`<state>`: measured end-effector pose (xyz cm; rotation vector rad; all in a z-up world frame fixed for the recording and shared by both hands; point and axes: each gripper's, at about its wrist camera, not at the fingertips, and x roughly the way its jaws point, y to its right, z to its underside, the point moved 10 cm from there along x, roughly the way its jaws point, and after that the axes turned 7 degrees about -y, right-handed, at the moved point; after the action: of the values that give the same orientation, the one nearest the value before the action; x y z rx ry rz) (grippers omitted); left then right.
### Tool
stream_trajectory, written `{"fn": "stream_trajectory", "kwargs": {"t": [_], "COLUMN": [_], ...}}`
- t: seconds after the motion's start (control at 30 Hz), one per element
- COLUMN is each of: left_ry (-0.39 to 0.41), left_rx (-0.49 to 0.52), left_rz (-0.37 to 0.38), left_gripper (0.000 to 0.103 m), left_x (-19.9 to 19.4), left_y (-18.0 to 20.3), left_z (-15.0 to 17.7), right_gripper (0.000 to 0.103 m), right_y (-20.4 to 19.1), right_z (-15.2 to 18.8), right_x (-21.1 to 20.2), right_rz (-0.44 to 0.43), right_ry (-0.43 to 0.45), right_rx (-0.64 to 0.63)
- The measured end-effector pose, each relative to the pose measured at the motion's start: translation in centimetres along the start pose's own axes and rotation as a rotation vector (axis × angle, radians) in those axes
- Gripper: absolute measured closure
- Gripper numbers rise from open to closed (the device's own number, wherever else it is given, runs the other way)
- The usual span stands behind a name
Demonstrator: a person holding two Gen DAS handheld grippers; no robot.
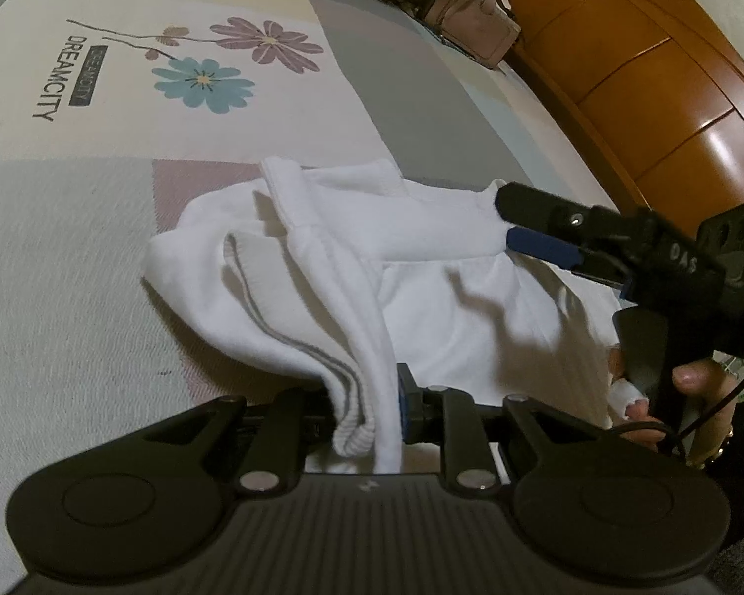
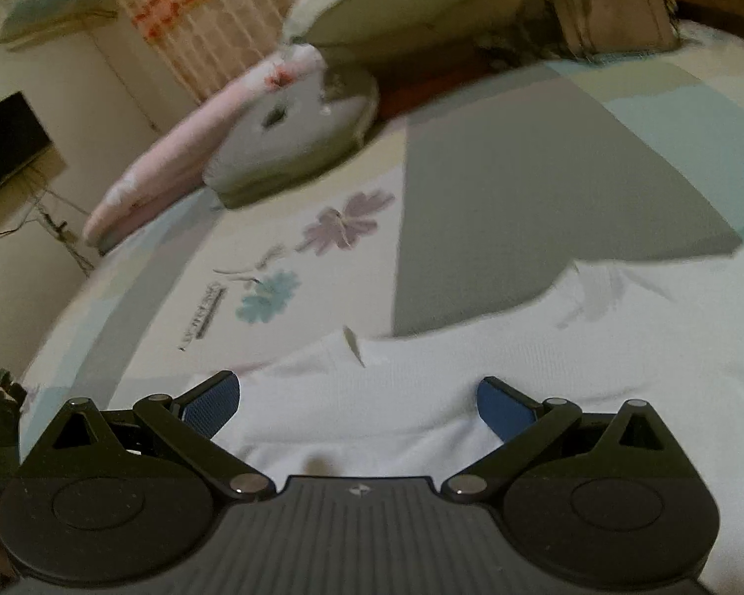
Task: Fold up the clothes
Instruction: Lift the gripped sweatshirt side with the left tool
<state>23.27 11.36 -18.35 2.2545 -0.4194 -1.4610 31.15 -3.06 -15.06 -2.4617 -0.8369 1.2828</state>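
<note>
White knit cloth garment (image 1: pixel 436 307) showing matt, ribbed hems. Printed woven bedsheet (image 1: pixel 99 258) looking matt. Orange-brown wooden headboard (image 1: pixel 669 79) gleaming glossy. Black plastic left gripper (image 1: pixel 367 411) appearing matt, ridged.

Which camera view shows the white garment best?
The left wrist view: there the white garment shows its folds, cuff and hem, bunched on the bed. The right wrist view shows only a flat, blurred stretch of it.

Right tool (image 2: pixel 358 399) jaws wide apart over white garment (image 2: pixel 521 347) on patterned bedsheet (image 2: pixel 521 188).
</note>
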Motion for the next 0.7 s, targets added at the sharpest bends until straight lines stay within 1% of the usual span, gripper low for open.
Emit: {"fn": "stream_trajectory", "kwargs": {"t": [0.07, 0.13, 0.23, 0.3, 0.4, 0.53, 0.6, 0.7], "left_ry": [0.0, 0.002, 0.005, 0.005, 0.006, 0.011, 0.014, 0.018], "left_rx": [-0.001, -0.001, 0.001, 0.006, 0.013, 0.023, 0.024, 0.028], "left_rz": [-0.001, -0.005, -0.013, -0.018, -0.026, -0.039, -0.042, -0.048], "left_gripper": [0.083, 0.083, 0.083, 0.083, 0.083, 0.083, 0.083, 0.083], "left_x": [0.0, -0.1, -0.1, -0.1, -0.1, -0.1, -0.1, -0.2], "left_y": [0.0, 0.0, 0.1, 0.1, 0.2, 0.4, 0.4, 0.4], "left_z": [0.0, 0.1, 0.1, 0.0, 0.1, 0.1, 0.0, 0.1], "right_gripper": [0.0, 0.0, 0.0, 0.0, 0.0, 0.0, 0.0, 0.0], "right_y": [0.1, -0.1, -0.7, -1.2, -1.0, -1.4, -1.6, -1.6], "right_z": [0.3, 0.7, 1.8, 2.8, 5.0, 6.8, 7.8, 9.8], "right_x": [0.5, 0.2, -2.0, -3.2, -2.9, -4.3, -5.0, -5.8], "right_rz": [0.021, 0.029, -0.003, -0.014, 0.018, 0.032, 0.032, 0.056], "right_ry": [-0.019, -0.027, -0.025, -0.02, -0.079, -0.076, -0.091, -0.122], "right_rx": [-0.017, -0.013, 0.033, 0.031, 0.041, 0.059, 0.064, 0.06]}}
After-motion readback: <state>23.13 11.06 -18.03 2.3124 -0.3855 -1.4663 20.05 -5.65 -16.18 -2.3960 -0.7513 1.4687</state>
